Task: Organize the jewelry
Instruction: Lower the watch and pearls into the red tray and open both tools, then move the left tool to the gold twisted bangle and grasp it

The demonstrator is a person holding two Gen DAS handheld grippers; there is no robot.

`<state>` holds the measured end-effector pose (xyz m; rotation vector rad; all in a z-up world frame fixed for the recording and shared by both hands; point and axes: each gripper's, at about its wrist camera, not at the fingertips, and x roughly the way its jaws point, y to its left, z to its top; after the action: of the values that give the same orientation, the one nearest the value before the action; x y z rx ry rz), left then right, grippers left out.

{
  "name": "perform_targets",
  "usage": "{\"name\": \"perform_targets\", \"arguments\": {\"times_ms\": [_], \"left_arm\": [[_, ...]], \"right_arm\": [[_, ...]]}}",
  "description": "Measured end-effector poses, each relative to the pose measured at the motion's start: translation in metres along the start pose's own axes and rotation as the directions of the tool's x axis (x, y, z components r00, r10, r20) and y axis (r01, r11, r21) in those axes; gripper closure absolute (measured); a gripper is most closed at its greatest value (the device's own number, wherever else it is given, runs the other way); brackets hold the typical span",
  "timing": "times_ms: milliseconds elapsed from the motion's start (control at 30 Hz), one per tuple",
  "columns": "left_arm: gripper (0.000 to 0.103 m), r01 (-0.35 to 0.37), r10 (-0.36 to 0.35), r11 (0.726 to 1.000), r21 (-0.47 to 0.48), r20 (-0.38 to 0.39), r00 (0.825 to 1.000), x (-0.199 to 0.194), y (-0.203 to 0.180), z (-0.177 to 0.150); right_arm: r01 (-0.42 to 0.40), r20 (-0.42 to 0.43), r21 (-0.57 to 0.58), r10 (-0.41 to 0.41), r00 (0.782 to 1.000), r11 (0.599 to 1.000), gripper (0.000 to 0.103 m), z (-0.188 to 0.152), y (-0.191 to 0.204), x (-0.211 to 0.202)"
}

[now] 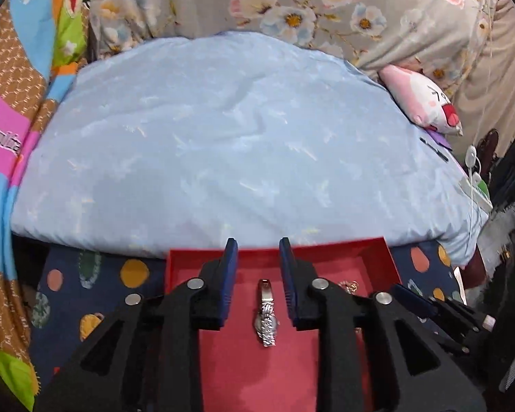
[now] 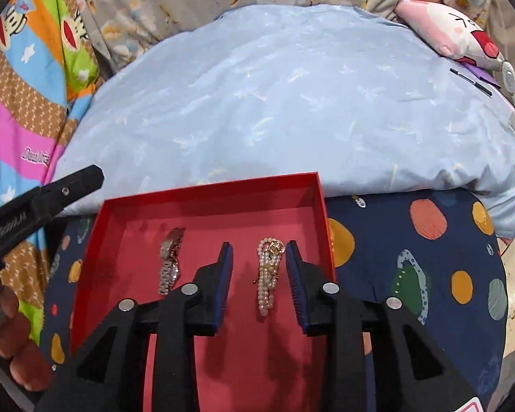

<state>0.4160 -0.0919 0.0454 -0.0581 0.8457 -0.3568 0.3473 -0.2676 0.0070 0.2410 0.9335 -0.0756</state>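
Note:
A red box [image 1: 329,246] lies open on a dark dotted cloth. On its floor a silver watch [image 1: 266,316] lies lengthwise, straight between the blue pads of my left gripper [image 1: 258,245]; the jaws stand apart and touch nothing. In the right wrist view the same watch [image 2: 171,261] lies left in the red box [image 2: 206,190], and a bunched pearl strand [image 2: 267,274] with a gold clasp lies between the fingers of my right gripper [image 2: 258,245]. Those jaws are open too; the right pad is close beside the pearls with a gap showing.
A rumpled light blue blanket [image 1: 223,137] rises just behind the box. The dotted navy cloth [image 2: 412,257] spreads to the right. A pink plush pillow [image 2: 456,34] and white cables [image 1: 472,171] sit at the far right. A hand [image 2: 13,343] holds the left tool.

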Motion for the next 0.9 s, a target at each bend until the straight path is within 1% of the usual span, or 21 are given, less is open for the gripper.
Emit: {"name": "perform_targets", "arguments": {"times_ms": [67,100,133,167,200,233,267,333,433,500,567,667,700,733,800,833,867,900], "left_arm": [[0.069,-0.022,0.022,1.000,0.005,0.023,0.999,-0.017,0.005,0.001],[0.067,-0.039,0.038,0.999,0.013,0.029,0.999,-0.025,0.007,-0.001],[0.067,-0.048,0.047,0.999,0.022,0.037,0.998,-0.034,0.008,-0.005],[0.066,-0.057,0.055,0.998,0.033,0.047,0.997,-0.047,0.010,-0.013],[0.062,-0.068,0.066,0.997,0.042,0.050,0.997,-0.058,0.013,-0.022],[0.061,-0.080,0.078,0.996,0.049,0.050,0.996,-0.066,0.014,-0.030],[0.060,-0.094,0.091,0.994,0.055,0.054,0.994,-0.077,0.017,-0.044],[0.059,-0.105,0.103,0.993,0.047,0.042,0.994,-0.093,0.023,-0.065],[0.059,-0.078,0.078,0.997,-0.005,0.013,0.997,-0.118,0.036,-0.102],[0.059,-0.085,0.085,0.996,-0.023,-0.010,0.996,-0.128,0.040,-0.121],[0.059,-0.093,0.093,0.995,-0.043,-0.014,0.996,-0.139,0.043,-0.141],[0.059,-0.101,0.099,0.993,-0.064,-0.036,0.994,-0.148,0.044,-0.169],[0.057,-0.105,0.102,0.992,-0.064,-0.045,0.994,-0.149,0.043,-0.178],[0.055,-0.110,0.106,0.992,-0.062,-0.059,0.993,-0.149,0.041,-0.186],[0.045,-0.115,0.110,0.992,-0.054,-0.090,0.990,-0.144,0.036,-0.206],[0.043,-0.119,0.113,0.992,-0.051,-0.096,0.989,-0.143,0.034,-0.211],[0.037,-0.118,0.112,0.992,-0.050,-0.105,0.988,-0.140,0.032,-0.220],[0.028,-0.120,0.114,0.991,-0.050,-0.115,0.987,-0.137,0.030,-0.227]], "right_arm": [[-0.001,0.018,0.005,0.001,1.000,1.000,0.069,-0.004,-0.001,-0.012],[-0.005,0.028,0.011,0.005,1.000,1.000,0.066,-0.009,-0.003,-0.021],[-0.013,0.035,0.016,0.012,0.999,1.000,0.065,-0.015,-0.004,-0.031],[-0.019,0.041,0.019,0.018,0.999,1.000,0.065,-0.020,-0.005,-0.039],[-0.022,0.051,0.017,0.021,0.998,1.000,0.065,-0.030,-0.006,-0.051],[-0.020,0.060,0.012,0.019,0.998,1.000,0.064,-0.039,-0.007,-0.062],[-0.014,0.067,0.007,0.013,0.998,1.000,0.064,-0.047,-0.008,-0.071],[0.014,0.083,-0.018,-0.012,0.996,1.000,0.064,-0.071,-0.008,-0.092],[0.057,0.093,-0.050,-0.052,0.994,0.997,0.063,-0.111,-0.006,-0.121],[0.073,0.091,-0.059,-0.067,0.994,0.996,0.063,-0.134,-0.004,-0.135],[0.078,0.085,-0.058,-0.073,0.994,0.995,0.063,-0.157,-0.002,-0.146],[0.076,0.066,-0.054,-0.073,0.995,0.996,0.063,-0.182,0.001,-0.155],[0.073,0.054,-0.054,-0.070,0.996,0.996,0.063,-0.192,0.003,-0.157],[0.069,0.043,-0.052,-0.067,0.997,0.996,0.063,-0.200,0.003,-0.158],[0.061,0.023,-0.044,-0.060,0.998,0.997,0.063,-0.215,0.004,-0.158],[0.055,0.014,-0.041,-0.055,0.998,0.998,0.063,-0.222,0.005,-0.158],[0.051,0.001,-0.042,-0.051,0.999,0.998,0.063,-0.228,0.006,-0.156],[0.053,-0.006,-0.043,-0.053,0.999,0.998,0.063,-0.233,0.006,-0.156]]}}
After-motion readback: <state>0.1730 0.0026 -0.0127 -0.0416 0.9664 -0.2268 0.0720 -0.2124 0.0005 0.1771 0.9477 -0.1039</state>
